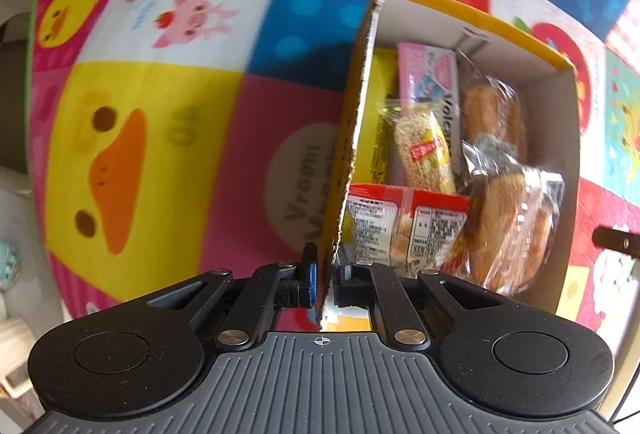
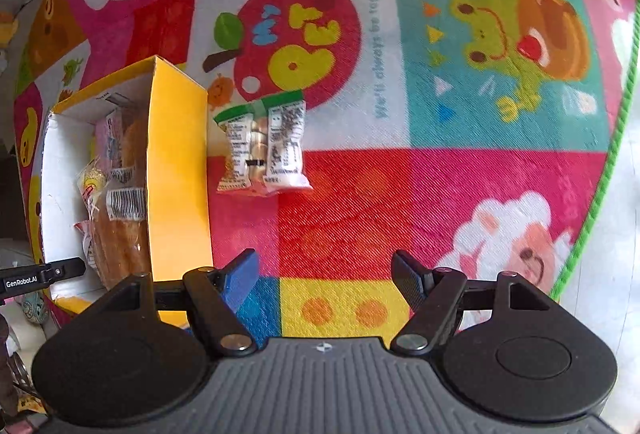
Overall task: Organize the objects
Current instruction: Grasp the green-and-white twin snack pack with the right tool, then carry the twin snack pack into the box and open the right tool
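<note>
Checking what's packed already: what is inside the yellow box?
Inside the yellow box: wrapped bread rolls, a pink packet, a sesame bar, a red-edged snack pack. Anything beneath them is covered.

A colourful cartoon play mat [image 2: 340, 226] is covering the surface and filling most of both views, its patches showing ducks, a frog, a sheep and an apple. A yellow cardboard box [image 2: 178, 170] is standing on it at the left of the right wrist view, and a green-topped snack packet [image 2: 264, 146] is lying flat on the mat just beside the box's right wall.
</note>
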Available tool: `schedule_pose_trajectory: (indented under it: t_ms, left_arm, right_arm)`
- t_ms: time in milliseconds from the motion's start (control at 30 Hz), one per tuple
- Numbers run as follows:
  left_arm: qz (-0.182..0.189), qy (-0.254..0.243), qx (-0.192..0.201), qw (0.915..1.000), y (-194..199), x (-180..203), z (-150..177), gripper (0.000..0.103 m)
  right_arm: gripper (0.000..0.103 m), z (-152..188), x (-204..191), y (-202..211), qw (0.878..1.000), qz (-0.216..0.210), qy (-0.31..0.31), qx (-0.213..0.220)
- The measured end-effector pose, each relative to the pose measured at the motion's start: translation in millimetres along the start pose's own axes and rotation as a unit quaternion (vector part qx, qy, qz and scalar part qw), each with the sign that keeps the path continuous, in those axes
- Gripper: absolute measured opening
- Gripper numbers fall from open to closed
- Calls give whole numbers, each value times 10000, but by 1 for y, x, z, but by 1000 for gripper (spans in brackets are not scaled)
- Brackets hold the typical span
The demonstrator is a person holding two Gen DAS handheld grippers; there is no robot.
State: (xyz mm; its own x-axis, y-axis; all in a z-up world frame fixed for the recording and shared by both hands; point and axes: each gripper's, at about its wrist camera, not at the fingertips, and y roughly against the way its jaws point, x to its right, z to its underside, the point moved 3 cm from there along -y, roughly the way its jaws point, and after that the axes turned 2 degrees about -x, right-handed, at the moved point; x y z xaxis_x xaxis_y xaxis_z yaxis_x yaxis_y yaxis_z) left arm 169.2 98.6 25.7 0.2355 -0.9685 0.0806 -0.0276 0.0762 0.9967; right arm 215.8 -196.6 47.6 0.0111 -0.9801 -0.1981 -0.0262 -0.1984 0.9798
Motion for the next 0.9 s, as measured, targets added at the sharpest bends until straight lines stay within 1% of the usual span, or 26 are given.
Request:
schedule_pose_trajectory:
  t_ms: [133, 200, 333, 433, 467, 500, 533, 600, 733, 833, 900]
  left_arm:
    - [-174, 253, 32, 9995, 4, -20, 5, 10]
    - [-207, 284, 26, 9994, 4, -29, 8, 10]
    - [-279, 105, -33, 9996, 3, -27, 17, 9]
    - [-388, -61, -53, 9992, -1, -23, 22, 9]
    - [-400, -103, -43, 9991, -1, -22, 23, 9]
    - [-398, -135, -39, 9991, -3, -22, 22, 9]
    - [-369, -154, -46, 9992, -4, -21, 21, 9]
    - [-299, -236, -57, 9993, -5, -18, 20, 9]
    - [-191, -591, -82, 9980, -7, -8, 16, 9]
    - [-101, -738, -62, 9972, -8, 6, 8, 9]
    - [-10, -859, 16, 9963, -8, 18, 0, 9]
  right_arm:
    - [75, -26, -17, -12, 9995, -109, 305, 20]
    - [75, -37, -24, -23, 9990, -45, 443, -19]
    - [75, -57, -37, -43, 9985, 114, 526, -55]
    - [75, -65, -46, -51, 9982, 135, 575, -83]
    - [73, -67, -50, -54, 9977, 193, 636, -120]
    - [69, -67, -51, -56, 9971, 274, 698, -146]
    - [59, -66, -53, -57, 9962, 358, 766, -189]
    - [56, -63, -51, -54, 9962, 400, 739, -230]
    - [54, -44, -35, -29, 9978, 385, 518, -177]
    - [54, -22, -17, -2, 9991, 293, 261, -133]
    - [54, -4, -8, 16, 9994, 315, 155, -76]
